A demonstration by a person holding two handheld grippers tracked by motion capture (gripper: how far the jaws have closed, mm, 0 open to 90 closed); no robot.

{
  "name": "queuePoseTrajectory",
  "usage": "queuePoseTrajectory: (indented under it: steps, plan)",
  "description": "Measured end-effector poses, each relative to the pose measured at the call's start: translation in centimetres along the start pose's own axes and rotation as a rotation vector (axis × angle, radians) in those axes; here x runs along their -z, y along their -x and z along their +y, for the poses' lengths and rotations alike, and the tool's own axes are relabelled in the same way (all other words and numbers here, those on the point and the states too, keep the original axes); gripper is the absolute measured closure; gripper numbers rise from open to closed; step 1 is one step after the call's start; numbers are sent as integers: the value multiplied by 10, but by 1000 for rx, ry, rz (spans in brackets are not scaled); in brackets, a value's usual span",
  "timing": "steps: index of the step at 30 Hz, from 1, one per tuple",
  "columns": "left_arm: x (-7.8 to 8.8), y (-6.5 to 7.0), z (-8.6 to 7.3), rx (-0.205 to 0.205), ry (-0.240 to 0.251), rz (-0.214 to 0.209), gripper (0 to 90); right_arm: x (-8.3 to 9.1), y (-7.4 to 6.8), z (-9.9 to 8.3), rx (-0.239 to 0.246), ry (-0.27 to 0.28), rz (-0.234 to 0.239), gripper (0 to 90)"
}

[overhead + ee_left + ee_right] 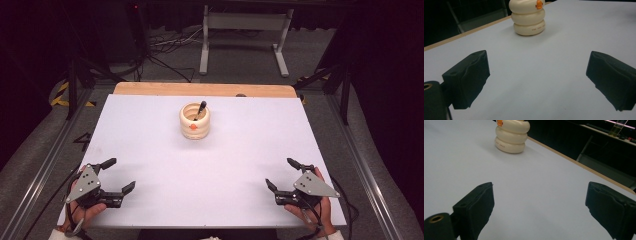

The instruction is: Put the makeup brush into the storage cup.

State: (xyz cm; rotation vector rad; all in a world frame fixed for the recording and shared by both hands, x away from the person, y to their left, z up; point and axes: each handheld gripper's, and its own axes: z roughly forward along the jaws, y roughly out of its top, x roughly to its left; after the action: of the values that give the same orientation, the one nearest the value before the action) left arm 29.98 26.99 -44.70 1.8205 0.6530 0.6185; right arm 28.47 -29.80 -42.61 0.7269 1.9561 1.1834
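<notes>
While both the left gripper (120, 175) and right gripper (281, 173) rest wide open and empty, the pen (200, 109) stands untouched in the cream holder (194, 126).

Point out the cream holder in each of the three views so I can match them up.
High view: holder stands upper centre on the white table, a dark pen in it.
Left gripper view: top centre, cut by the upper edge.
Right gripper view: top, left of centre, also cut off.
Shared landmark: the orange mark on the holder.
</notes>
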Motion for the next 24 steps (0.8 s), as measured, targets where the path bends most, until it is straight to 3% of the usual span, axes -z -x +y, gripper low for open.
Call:
queuePoseTrajectory:
  steps: [24]
  plan:
    - [-3, 2, 1, 8, -10, -17, 59, 0, 1, -1, -5, -4, 1, 90]
